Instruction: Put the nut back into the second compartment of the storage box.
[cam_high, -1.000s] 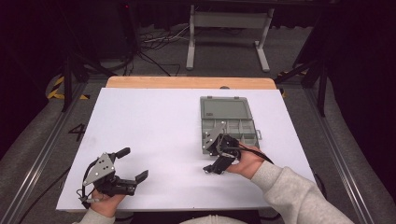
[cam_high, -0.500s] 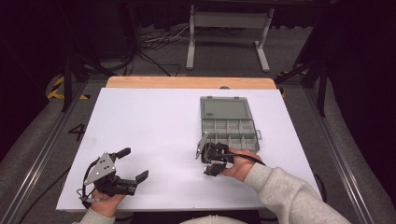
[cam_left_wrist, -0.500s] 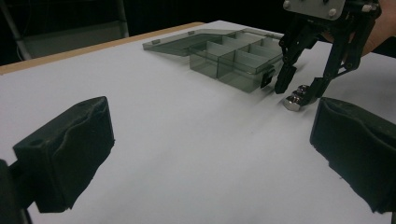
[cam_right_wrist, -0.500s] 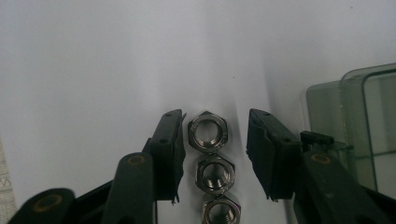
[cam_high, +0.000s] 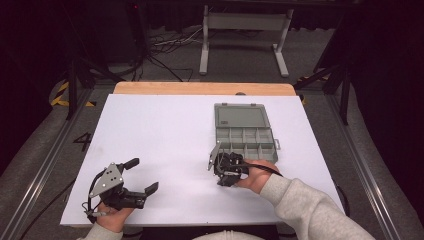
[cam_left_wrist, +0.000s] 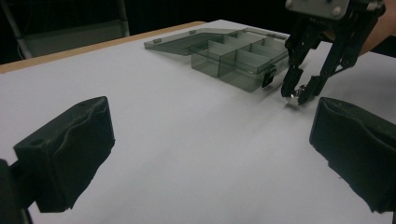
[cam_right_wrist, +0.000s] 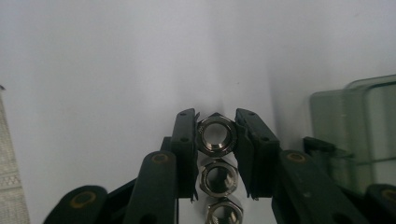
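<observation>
Your right gripper has its two black jaws closed narrow on a shiny hexagonal steel nut, pinching it across its flats so the bore faces the camera. Two more hexagonal nuts sit in a line behind it between the jaws, which suggests you are taking a short row together. From the left gripper view, the jaw tips point down at the white table surface just beside the front corner of the translucent grey plastic compartment box, and the nut glints at the tips close to the surface; I cannot tell whether it is touching.

That box lies open with its lid folded flat behind it, so every compartment is reachable from above. Staying near its front edge keeps the carry short, probably into one of the nearer cells.

Your left gripper rests well apart from the box, jaws spread wide and holding nothing, out of the right hand's way.
</observation>
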